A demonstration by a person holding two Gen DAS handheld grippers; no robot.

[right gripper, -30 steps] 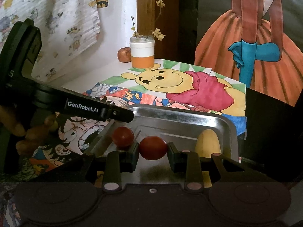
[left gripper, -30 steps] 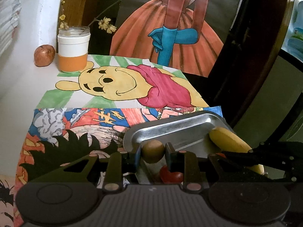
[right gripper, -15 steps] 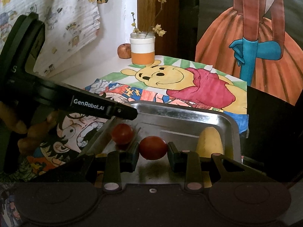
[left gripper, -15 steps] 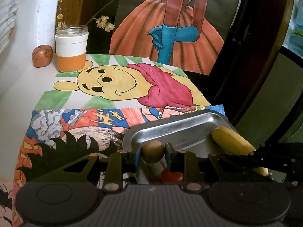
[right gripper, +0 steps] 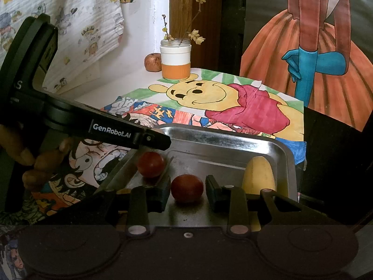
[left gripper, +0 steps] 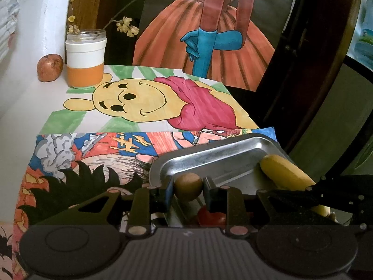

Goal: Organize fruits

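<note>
A table [left gripper: 21,107] covered with colored cartoon drawings stretches ahead of both grippers. On it, right under the fingertips, sits a metal tray [right gripper: 223,140], its far rim ahead of the right gripper [right gripper: 187,190].

In the tray, a yellow banana [right gripper: 258,175] lies just to the right of the right gripper's right finger, along the tray's right wall. Far ahead and to the left of both grippers stands a white and orange jar [left gripper: 85,60] with twigs in it, and a reddish apple [left gripper: 50,67] sits just left of the jar.

The left gripper [left gripper: 188,186] is closed tight on a round brown fruit [left gripper: 188,186], held above the tray's near left corner.

The right gripper's jaws stand apart, with a small gap on each side of a red tomato [right gripper: 187,187] that rests on the tray floor between them. 1 more tomato, the second tomato [right gripper: 150,164], lies ahead and to the left of that gripper, below the left gripper's black body.
</note>
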